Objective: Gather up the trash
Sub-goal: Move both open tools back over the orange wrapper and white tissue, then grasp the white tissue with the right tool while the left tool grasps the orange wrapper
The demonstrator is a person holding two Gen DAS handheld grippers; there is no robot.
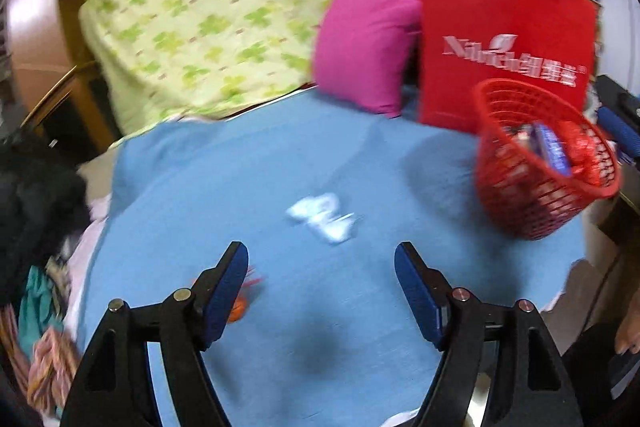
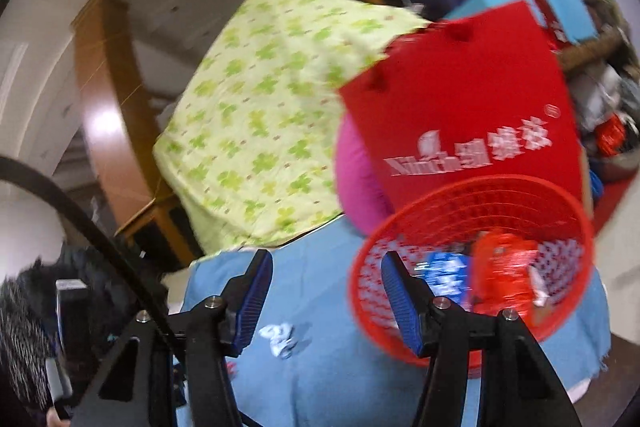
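A crumpled white wrapper (image 1: 323, 217) lies on the blue sheet (image 1: 248, 171), just ahead of my open, empty left gripper (image 1: 321, 267). An orange scrap (image 1: 240, 307) lies partly hidden behind the left finger. A red mesh basket (image 1: 544, 163) holding blue and red wrappers stands tilted at the right. In the right wrist view my right gripper (image 2: 326, 281) is open and empty above the sheet, its right finger (image 2: 402, 301) in front of the basket (image 2: 472, 211). The white wrapper (image 2: 282, 339) lies low between the fingers.
A red paper bag (image 1: 504, 43) and a pink pillow (image 1: 368, 43) stand behind the basket. A green-patterned quilt (image 1: 224, 3) is piled at the back. Dark fur and clothes (image 1: 36, 211) lie at the left edge. A wooden bed frame (image 2: 100, 99) is behind.
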